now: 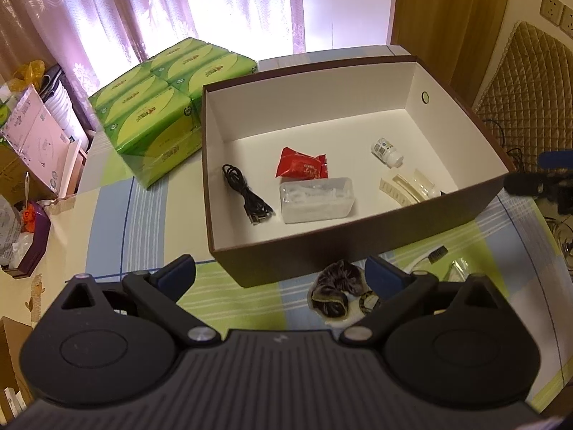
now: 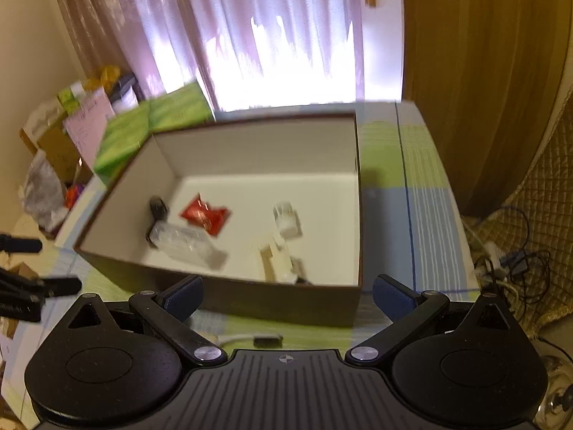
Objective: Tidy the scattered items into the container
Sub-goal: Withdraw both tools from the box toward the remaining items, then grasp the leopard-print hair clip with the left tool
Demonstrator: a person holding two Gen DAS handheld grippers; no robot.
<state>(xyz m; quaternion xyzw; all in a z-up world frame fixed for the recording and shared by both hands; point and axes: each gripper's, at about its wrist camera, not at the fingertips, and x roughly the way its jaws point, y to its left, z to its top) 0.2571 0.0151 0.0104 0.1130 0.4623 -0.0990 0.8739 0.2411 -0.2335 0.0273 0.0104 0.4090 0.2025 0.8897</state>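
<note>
left wrist view shows the left tongs (image 1: 281, 274) wide apart and holding nothing, just before the brown box (image 1: 358, 229). a dark scrunchie (image 1: 338, 286) and a brush (image 1: 435, 253) lie on the table (image 1: 154, 208) by its near wall. inside are a black cable (image 1: 247, 193), red packet (image 1: 302, 166), clear case (image 1: 317, 199), white bottle (image 1: 386, 152) and cream clip (image 1: 397, 188). green tissue packs (image 1: 157, 114) sit behind. right tongs (image 2: 288, 297) gape too, empty; that view is blurry.

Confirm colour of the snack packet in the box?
Red, with small print; the snack packet shows sharpest in the left wrist view.
</note>
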